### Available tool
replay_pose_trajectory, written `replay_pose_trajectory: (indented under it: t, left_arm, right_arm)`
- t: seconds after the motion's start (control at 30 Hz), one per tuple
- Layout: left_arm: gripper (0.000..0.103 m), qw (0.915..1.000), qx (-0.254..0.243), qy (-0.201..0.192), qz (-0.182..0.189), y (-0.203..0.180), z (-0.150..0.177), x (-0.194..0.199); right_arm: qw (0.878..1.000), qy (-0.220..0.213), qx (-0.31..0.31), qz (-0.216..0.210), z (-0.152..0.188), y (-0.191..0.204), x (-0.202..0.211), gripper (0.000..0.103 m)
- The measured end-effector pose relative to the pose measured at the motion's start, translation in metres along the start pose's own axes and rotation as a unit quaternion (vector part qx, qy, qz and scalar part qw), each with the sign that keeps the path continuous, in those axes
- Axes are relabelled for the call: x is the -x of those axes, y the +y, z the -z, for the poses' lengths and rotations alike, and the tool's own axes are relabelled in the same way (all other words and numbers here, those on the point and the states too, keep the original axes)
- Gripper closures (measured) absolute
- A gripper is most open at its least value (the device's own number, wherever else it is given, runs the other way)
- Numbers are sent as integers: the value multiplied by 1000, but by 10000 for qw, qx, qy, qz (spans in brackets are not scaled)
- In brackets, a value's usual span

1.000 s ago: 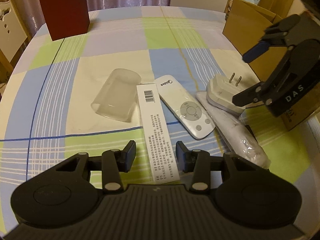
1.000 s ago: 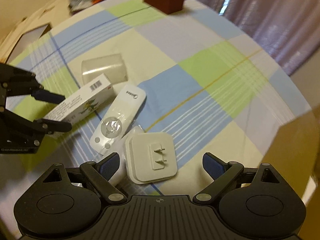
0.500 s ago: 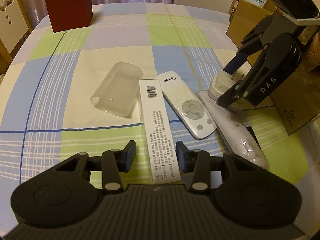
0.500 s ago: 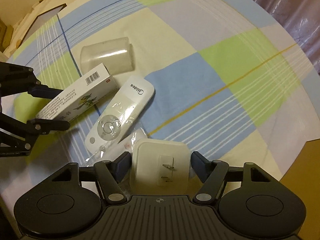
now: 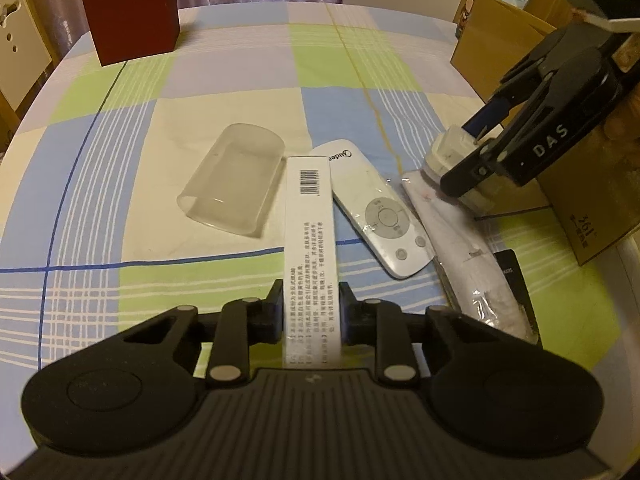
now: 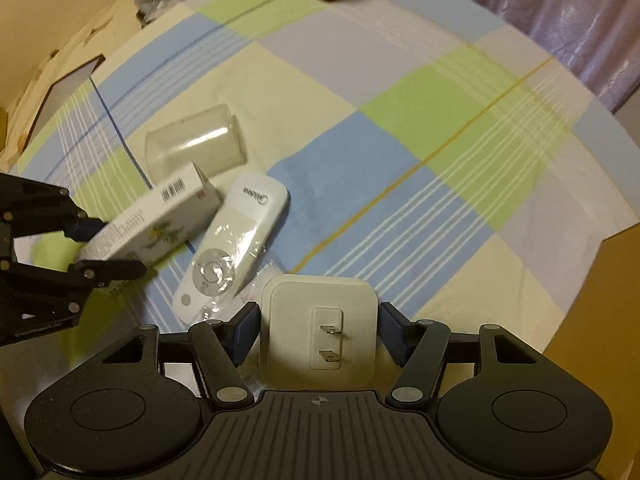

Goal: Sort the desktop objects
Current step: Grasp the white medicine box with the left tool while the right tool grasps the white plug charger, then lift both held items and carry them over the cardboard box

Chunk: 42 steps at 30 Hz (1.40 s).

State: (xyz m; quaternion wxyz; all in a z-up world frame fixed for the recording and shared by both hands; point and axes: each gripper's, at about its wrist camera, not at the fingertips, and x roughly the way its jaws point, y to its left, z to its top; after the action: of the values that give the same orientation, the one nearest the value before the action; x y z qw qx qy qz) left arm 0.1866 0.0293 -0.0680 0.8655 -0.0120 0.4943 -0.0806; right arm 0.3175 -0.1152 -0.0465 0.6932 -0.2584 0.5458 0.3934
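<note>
Now the left gripper point(image 5: 311, 307) is nearly closed, its two fingers pressed against the long sides of the near end of a narrow white carton point(image 5: 311, 248) with a barcode; the carton runs straight ahead from it over the checked cloth of the worktop point(image 5: 224, 80). From the right wrist view the carton's far end looks raised off the cloth, though the tilt is hard to judge. Just ahead and left of this gripper a clear plastic cup point(image 5: 232, 184) lies on its side, touching or nearly touching the carton. Just ahead and right lies a white remote control point(image 5: 376, 208) in clear wrap, beside the carton, and further right a long white item in a plastic bag point(image 5: 468, 256). Far ahead on the left stands a dark red box point(image 5: 128, 10).

The right gripper point(image 6: 318, 332) is partly closed, its blue-padded fingers point(image 6: 244, 330) set on either side of a white plug adapter point(image 6: 318, 336) whose two prongs face the camera; the pads meet or almost meet its edges, and I cannot tell whether they press it. Cardboard boxes point(image 5: 592, 216) stand behind this gripper in the left wrist view.
</note>
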Motion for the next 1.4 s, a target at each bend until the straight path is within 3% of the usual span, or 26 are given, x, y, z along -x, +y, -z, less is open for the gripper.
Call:
replay_pose_trajectory:
  t: [0.87, 1.4]
  left_arm:
    - [82, 9982, -438, -420, -38, -2, 1, 53]
    - [82, 9948, -791, -626, 163, -20, -8, 69]
  right_arm:
    - [9861, -1332, -845, 521, 28, 32, 79, 40]
    - [9792, -1581, -1033, 747, 45, 45, 109, 40]
